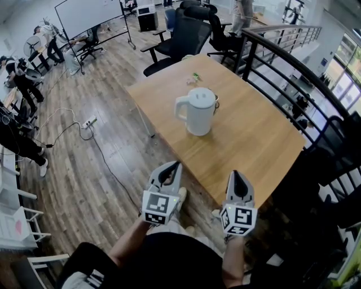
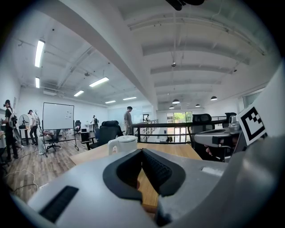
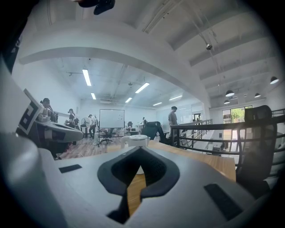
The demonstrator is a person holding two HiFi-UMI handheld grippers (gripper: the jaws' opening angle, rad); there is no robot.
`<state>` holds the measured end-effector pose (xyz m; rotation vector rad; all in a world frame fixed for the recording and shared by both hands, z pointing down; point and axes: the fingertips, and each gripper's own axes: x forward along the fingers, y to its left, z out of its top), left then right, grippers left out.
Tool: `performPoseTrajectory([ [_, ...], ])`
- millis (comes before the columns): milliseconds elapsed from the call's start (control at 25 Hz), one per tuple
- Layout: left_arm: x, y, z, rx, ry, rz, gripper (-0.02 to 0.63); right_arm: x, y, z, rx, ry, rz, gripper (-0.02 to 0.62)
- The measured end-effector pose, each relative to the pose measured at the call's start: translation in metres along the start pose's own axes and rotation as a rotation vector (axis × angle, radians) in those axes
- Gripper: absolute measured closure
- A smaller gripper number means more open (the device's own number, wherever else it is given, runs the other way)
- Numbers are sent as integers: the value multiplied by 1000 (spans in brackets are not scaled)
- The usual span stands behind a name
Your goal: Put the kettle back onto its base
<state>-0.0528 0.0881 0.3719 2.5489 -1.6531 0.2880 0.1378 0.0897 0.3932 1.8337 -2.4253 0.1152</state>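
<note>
A white kettle [image 1: 197, 110] stands upright near the middle of the wooden table [image 1: 254, 141], its handle turned to the left. I cannot tell whether a base lies under it. It also shows ahead of the jaws as the kettle [image 2: 122, 143] in the left gripper view and the kettle [image 3: 136, 140] in the right gripper view. My left gripper [image 1: 172, 165] and right gripper [image 1: 235, 174] hover side by side just off the table's near edge, well short of the kettle. Both point toward it. Each has its jaws shut tip to tip with nothing between them.
A small green item [image 1: 196, 77] lies at the table's far end. Black office chairs [image 1: 189, 34] stand behind the table and a black railing [image 1: 282, 62] runs along its right. A power strip with cable [image 1: 88, 121] lies on the floor at left, with a whiteboard [image 1: 90, 14] and people beyond.
</note>
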Motion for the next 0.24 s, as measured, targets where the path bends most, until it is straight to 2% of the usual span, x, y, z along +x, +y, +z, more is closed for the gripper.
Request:
performPoseTrajectory([
  [240, 3, 3, 1, 0, 1, -3, 603, 5, 2, 1, 1, 2, 0, 597],
])
